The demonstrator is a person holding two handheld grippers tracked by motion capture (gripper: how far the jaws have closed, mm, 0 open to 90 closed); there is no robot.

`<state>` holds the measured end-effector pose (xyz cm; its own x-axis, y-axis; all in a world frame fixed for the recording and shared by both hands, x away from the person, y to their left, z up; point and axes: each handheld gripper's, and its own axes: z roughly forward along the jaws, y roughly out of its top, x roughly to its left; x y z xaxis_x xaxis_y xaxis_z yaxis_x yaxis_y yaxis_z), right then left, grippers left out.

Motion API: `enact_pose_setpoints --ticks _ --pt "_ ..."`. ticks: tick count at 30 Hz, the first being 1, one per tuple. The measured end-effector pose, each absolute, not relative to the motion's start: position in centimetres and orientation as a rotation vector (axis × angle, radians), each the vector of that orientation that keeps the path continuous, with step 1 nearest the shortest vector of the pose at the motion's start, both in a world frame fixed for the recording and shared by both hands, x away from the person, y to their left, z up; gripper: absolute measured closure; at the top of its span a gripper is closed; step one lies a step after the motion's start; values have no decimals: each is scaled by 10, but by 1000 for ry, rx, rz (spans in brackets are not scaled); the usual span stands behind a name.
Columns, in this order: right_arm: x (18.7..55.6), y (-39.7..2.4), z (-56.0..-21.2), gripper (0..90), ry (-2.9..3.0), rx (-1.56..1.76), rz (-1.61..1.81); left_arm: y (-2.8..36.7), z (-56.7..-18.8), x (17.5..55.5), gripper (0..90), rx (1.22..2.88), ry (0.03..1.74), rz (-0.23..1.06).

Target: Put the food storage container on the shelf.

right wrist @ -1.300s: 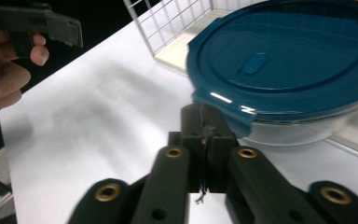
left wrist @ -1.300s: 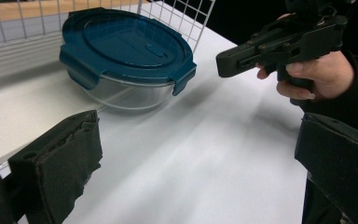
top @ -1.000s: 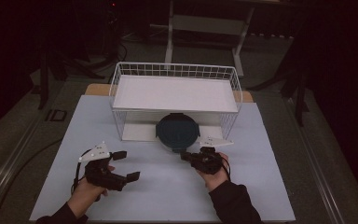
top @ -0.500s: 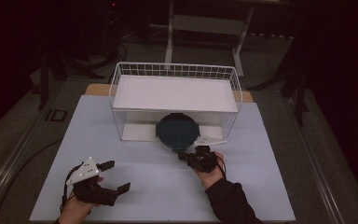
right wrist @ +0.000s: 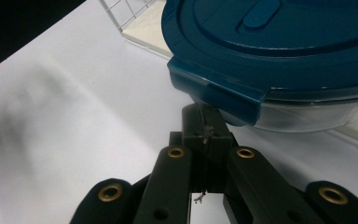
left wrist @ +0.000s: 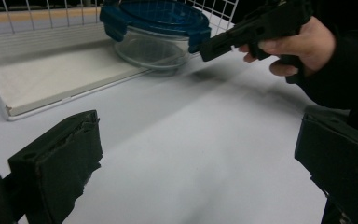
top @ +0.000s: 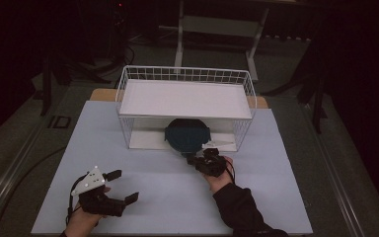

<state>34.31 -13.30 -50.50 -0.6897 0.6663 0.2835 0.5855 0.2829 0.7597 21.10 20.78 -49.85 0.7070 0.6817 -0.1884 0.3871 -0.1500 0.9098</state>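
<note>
A round clear container with a blue clip-on lid [top: 187, 134] stands at the front of the wire rack's lower level. My right gripper [top: 191, 159] is shut with nothing between its jaws. In the right gripper view its tips [right wrist: 207, 119] sit just under a side latch of the blue lid [right wrist: 284, 51]; whether they touch it I cannot tell. My left gripper [top: 123, 185] is open near the table's front left, well away from the container. In the left gripper view its jaws stand wide [left wrist: 200, 163], with the container [left wrist: 156, 23] and the right gripper [left wrist: 204, 49] ahead.
The white wire rack [top: 185, 74] with a flat white shelf stands at the back middle of the pale table [top: 276, 197]. A white board [left wrist: 51, 79] lines the rack's lower level. Dark floor and stand legs surround the table.
My left gripper has drawn back toward the table's near left edge and lower. The right gripper has edged left and closer to the container's lid, still shut.
</note>
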Motion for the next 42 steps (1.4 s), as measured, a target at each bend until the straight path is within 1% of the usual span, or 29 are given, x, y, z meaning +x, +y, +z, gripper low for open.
enact_pose_setpoints --ticks 13,26,37,40,41,42 --pt "365 -123 -508 900 2399 1227 1378 208 -499 211 7 1765 846 303" --pt "380 -123 -508 900 2358 1277 1397 207 -498 211 8 1763 837 294" --pt "379 -121 -509 896 2353 1285 1434 207 -498 210 8 1760 831 292" --pt "367 -118 -506 806 2377 1212 1441 207 -497 210 7 1754 829 293" --pt "363 -117 -504 762 2378 1193 1447 207 -497 210 7 1754 830 293" --pt "359 -118 -502 695 2379 1188 1459 206 -497 210 7 1754 828 294"
